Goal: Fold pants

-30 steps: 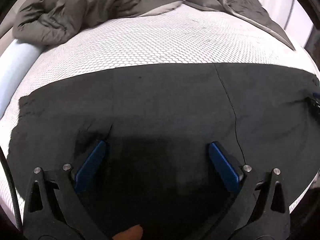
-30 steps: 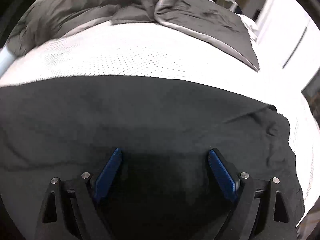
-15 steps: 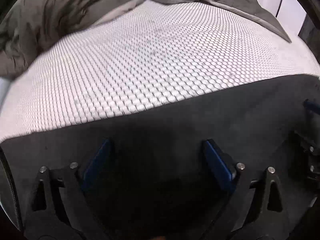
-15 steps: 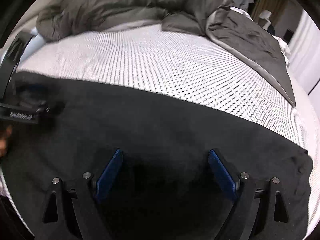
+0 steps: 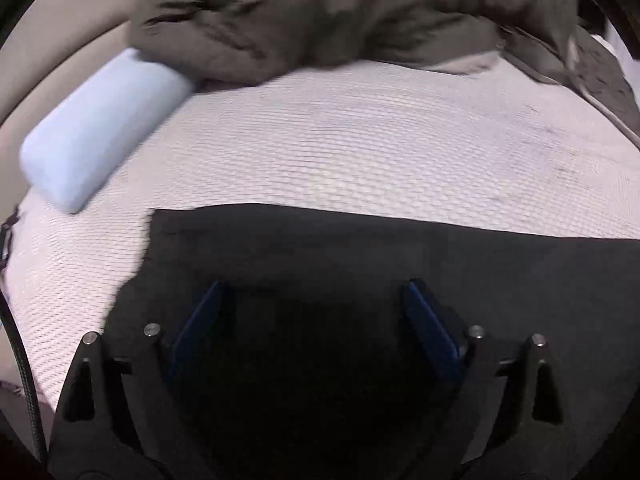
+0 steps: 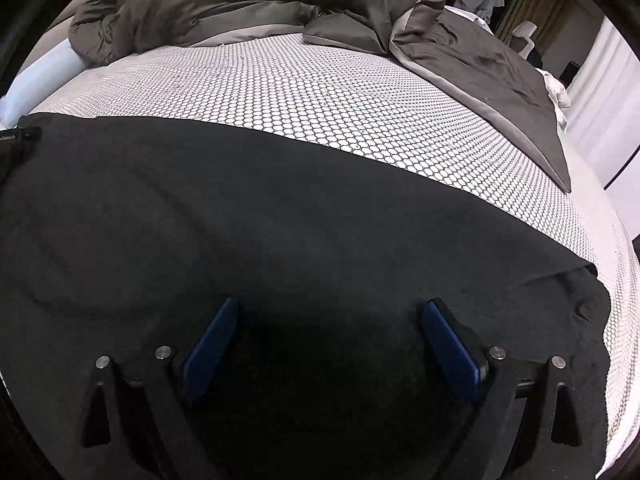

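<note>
Black pants lie spread flat across the near part of a bed with a white honeycomb-patterned sheet. In the left wrist view the pants end at a left edge near the middle of the frame. My left gripper is open and empty, just above the pants near that left end. My right gripper is open and empty over the pants toward their right end, where the cloth is bunched. The left gripper's body shows at the left edge of the right wrist view.
A crumpled grey-brown duvet lies across the far side of the bed and runs down its right side. A pale blue bolster pillow lies at the far left. The white sheet shows between pants and duvet.
The left gripper has swung left along the pants, so their left end and the blue pillow came into view. The right gripper has backed away, showing more of the pants. Both stay open.
</note>
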Tool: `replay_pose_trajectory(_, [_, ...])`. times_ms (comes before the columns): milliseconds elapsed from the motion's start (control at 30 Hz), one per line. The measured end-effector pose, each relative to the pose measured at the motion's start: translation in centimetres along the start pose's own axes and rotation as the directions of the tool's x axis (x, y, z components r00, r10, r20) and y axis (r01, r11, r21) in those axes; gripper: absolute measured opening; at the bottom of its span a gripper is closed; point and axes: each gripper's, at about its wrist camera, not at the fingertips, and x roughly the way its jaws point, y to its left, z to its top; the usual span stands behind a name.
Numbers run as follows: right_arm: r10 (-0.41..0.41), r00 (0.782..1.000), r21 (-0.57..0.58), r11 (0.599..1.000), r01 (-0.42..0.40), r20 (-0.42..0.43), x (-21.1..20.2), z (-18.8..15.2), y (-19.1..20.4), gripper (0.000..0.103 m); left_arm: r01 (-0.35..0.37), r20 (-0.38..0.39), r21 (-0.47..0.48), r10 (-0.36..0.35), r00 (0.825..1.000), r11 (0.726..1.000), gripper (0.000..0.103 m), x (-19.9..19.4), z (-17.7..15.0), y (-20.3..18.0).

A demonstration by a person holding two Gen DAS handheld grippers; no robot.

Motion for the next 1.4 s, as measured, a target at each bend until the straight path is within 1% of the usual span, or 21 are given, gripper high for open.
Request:
replay_pose_trajectory(67, [-0.008, 1.0, -0.004, 1.0, 0.008, -0.002, 0.1, 0.2, 0.1, 0.095, -0.02, -0.006, -0.023, 0.02, 1.0, 1.0, 0.086, 1.2, -0.4, 1.7])
replay_pose_trajectory(133, [-0.011, 1.0, -0.007, 1.0, 0.011, -0.001, 0.2, 0.4, 0.2, 0.095, -0.023, -0.01, -0.046, 0.022, 1.0, 0.999, 0.069, 1.9, -0.7, 3.5])
replay_pose_trajectory(167, [-0.009, 1.0, -0.004, 1.0, 0.009, -0.001, 0.2, 0.4, 0.2, 0.095, -0.034, -0.002, -0.05, 0.034, 0.999, 0.998, 0.067, 1.9, -0.6, 3.8])
replay_pose_trajectory(233, [-0.006, 1.0, -0.001, 1.0, 0.006, 0.001, 0.2, 0.4, 0.1, 0.095, -0.143, 0.026, -0.017, 0.144, 0.989, 0.99, 0.066, 1.2, -0.6, 3.5])
replay_pose_trajectory(267, [-0.006, 1.0, -0.001, 1.0, 0.006, 0.002, 0.2, 0.3, 0.1, 0.095, -0.223, 0.036, 0.016, 0.223, 0.974, 0.975, 0.066, 0.8, -0.8, 3.2])
replay_pose_trajectory(300, [-0.005, 1.0, -0.001, 1.0, 0.005, 0.003, 0.1, 0.3, 0.0, 0.095, -0.254, 0.042, 0.057, 0.252, 0.967, 0.966, 0.064, 0.3, -1.2, 3.0])
replay_pose_trajectory(433, [-0.008, 1.0, -0.006, 1.0, 0.008, 0.003, 0.0, 0.3, 0.0, 0.095, -0.031, 0.06, 0.122, 0.024, 0.998, 0.992, 0.065, -3.8, -4.3, 3.0])
replay_pose_trajectory(467, [-0.011, 1.0, -0.008, 1.0, 0.011, 0.003, 0.0, 0.3, 0.1, 0.095, -0.021, 0.054, 0.152, 0.013, 0.998, 0.988, 0.065, -3.9, -4.7, 2.9])
replay_pose_trajectory(533, [-0.015, 1.0, -0.014, 1.0, 0.015, 0.003, 0.0, 0.3, 0.1, 0.095, -0.073, 0.034, 0.18, 0.068, 0.997, 0.981, 0.067, -2.6, -6.3, 3.5])
replay_pose_trajectory(600, [-0.01, 1.0, -0.017, 1.0, 0.01, 0.004, 0.0, 0.2, 0.1, 0.095, -0.004, 0.021, 0.082, 0.003, 1.0, 0.997, 0.065, -1.9, -6.5, 5.2])
replay_pose_trajectory(633, [-0.008, 1.0, -0.018, 1.0, 0.008, 0.004, 0.0, 0.2, -0.1, 0.095, 0.017, 0.018, 0.028, -0.017, 1.0, 0.999, 0.058, -2.0, -6.3, 6.2])
replay_pose_trajectory(667, [-0.006, 1.0, -0.017, 1.0, 0.007, 0.005, -0.1, 0.2, -0.1, 0.095, 0.001, 0.023, 0.004, -0.001, 1.0, 1.0, 0.054, -2.2, -6.4, 7.0])
replay_pose_trajectory(767, [-0.007, 1.0, -0.014, 1.0, 0.007, 0.005, -0.2, 0.0, -0.4, 0.095, -0.189, 0.022, -0.053, 0.19, 0.982, 0.981, 0.054, -2.8, -6.7, 8.1])
replay_pose_trajectory(867, [-0.009, 1.0, -0.016, 1.0, 0.01, 0.011, -0.7, -0.2, -0.2, 0.095, -0.105, 0.026, -0.152, 0.111, 0.994, 0.983, 0.054, -4.8, -7.7, 8.8])
replay_pose_trajectory(967, [0.021, 0.999, -0.057, 0.998, -0.019, 0.036, -2.4, -0.8, 1.0, 0.095, 0.051, 0.131, -0.148, -0.032, 0.991, 0.988, 0.059, -8.8, -9.0, 6.1])
replay_pose_trajectory(1033, [0.05, 0.997, -0.105, 0.993, -0.043, 0.057, -3.6, -1.4, 2.1, 0.095, 0.206, 0.174, -0.096, -0.188, 0.967, 0.974, 0.08, -11.0, -10.0, 3.3])
replay_pose_trajectory(1067, [0.067, 0.995, -0.139, 0.989, -0.057, 0.073, -4.4, -2.0, 2.9, 0.095, 0.263, 0.185, -0.063, -0.248, 0.951, 0.963, 0.085, -11.7, -10.4, 1.8])
replay_pose_trajectory(1200, [0.092, 0.991, -0.173, 0.982, -0.074, 0.099, -5.7, -4.9, 3.7, 0.095, 0.466, 0.146, 0.129, -0.482, 0.864, 0.875, 0.103, -13.7, -12.4, -6.8])
replay_pose_trajectory(1267, [0.081, 0.99, -0.136, 0.989, -0.066, 0.111, -6.5, -6.6, 1.9, 0.095, 0.51, 0.076, 0.191, -0.531, 0.844, 0.838, 0.103, -13.3, -12.9, -11.1])
replay_pose_trajectory(1333, [0.007, 0.992, -0.064, 0.998, 0.001, 0.124, -7.1, -8.2, -0.8, 0.095, 0.536, 0.002, 0.244, -0.553, 0.833, 0.808, 0.103, -12.8, -14.1, -14.7])
replay_pose_trajectory(1400, [-0.081, 0.992, 0.043, 0.996, 0.077, 0.101, -7.0, -10.3, -4.7, 0.095, 0.531, -0.05, 0.293, -0.542, 0.839, 0.795, 0.103, -12.5, -15.5, -17.3])
